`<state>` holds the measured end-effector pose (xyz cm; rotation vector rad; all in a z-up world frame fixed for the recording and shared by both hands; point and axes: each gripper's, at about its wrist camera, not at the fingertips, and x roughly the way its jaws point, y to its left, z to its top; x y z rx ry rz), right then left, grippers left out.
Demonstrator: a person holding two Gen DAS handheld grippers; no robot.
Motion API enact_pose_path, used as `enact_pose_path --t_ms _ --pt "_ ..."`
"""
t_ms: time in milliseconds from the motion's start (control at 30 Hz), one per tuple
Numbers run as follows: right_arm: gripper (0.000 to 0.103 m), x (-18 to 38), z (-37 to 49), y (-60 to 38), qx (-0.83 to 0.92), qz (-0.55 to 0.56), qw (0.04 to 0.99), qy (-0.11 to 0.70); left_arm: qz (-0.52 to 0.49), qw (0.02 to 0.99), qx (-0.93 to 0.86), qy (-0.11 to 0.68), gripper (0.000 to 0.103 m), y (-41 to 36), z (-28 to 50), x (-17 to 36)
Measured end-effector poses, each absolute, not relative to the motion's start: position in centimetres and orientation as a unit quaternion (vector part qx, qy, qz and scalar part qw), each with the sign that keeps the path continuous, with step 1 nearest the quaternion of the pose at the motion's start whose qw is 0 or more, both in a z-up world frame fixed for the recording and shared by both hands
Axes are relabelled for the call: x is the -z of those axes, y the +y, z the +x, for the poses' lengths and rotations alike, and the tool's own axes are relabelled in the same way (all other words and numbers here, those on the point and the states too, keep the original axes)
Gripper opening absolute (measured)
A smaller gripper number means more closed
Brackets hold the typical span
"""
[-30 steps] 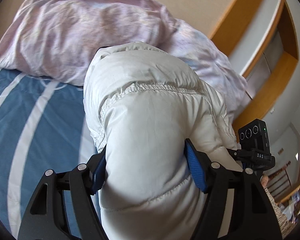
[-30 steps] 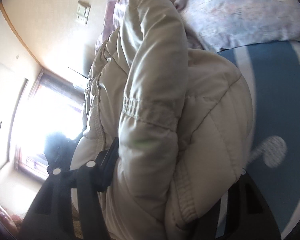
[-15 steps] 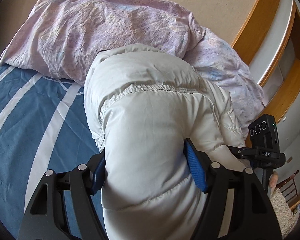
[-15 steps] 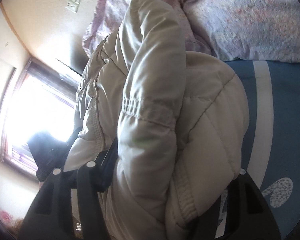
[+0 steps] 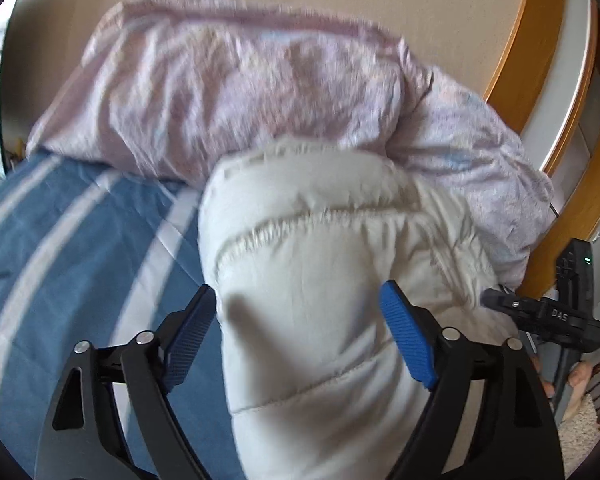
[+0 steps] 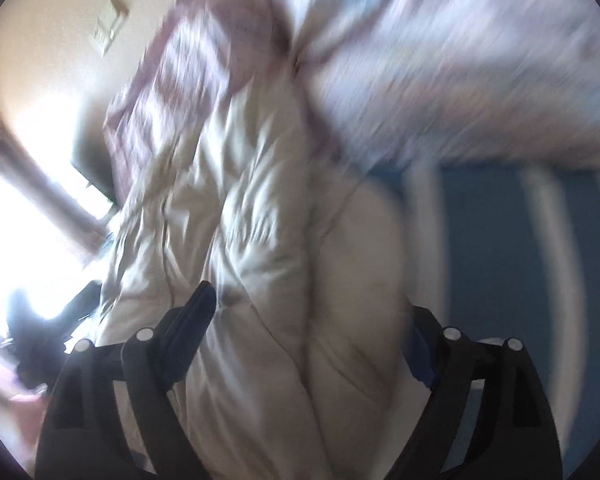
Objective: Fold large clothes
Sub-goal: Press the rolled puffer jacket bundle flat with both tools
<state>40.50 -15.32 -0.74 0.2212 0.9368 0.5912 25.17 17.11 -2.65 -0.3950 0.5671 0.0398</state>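
The left gripper (image 5: 296,328) has black linkage arms, silver screws and ribbed blue pads (image 5: 408,344).

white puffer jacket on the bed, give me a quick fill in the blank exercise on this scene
1. The white puffer jacket lies on a bedsheet that is ____ with white stripes.
2. Beyond the jacket, against the wall, lies a crumpled ____ duvet.
3. The pads of the left gripper are coloured ____.
4. Between the jaws of the right gripper sits the ____.

Missing words: blue; pink; blue; jacket
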Motion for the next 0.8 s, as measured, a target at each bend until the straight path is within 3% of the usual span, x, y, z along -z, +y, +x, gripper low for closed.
enact_pose_path --t_ms 100,167,233,333,800 --pt "0.085 -2.8 37.4 -15.7 -0.253 0.079 0.897 0.354 -0.157 0.956 -0.041 0.245 0.090 16.4 24.4 0.4" --pt "0.080 -3.6 35.7 -13.0 -0.277 0.038 0.899 0.337 -0.139 0.959 -0.036 0.245 0.092 15.3 25.0 -0.2" --pt "0.064 -3.0 34.7 -10.0 -0.284 -0.027 0.897 0.336 -0.118 0.956 -0.034 0.265 0.092 14.0 26.4 0.0" --pt "0.054 -1.6 35.6 -7.9 -0.279 -0.058 0.893 0.348 -0.100 0.950 -0.042 0.292 0.092 12.6 28.1 1.0" --pt "0.057 4.8 42.3 -6.3 -0.269 -0.054 0.875 0.398 -0.042 0.944 -0.064 0.322 0.101 9.3 31.3 5.2"
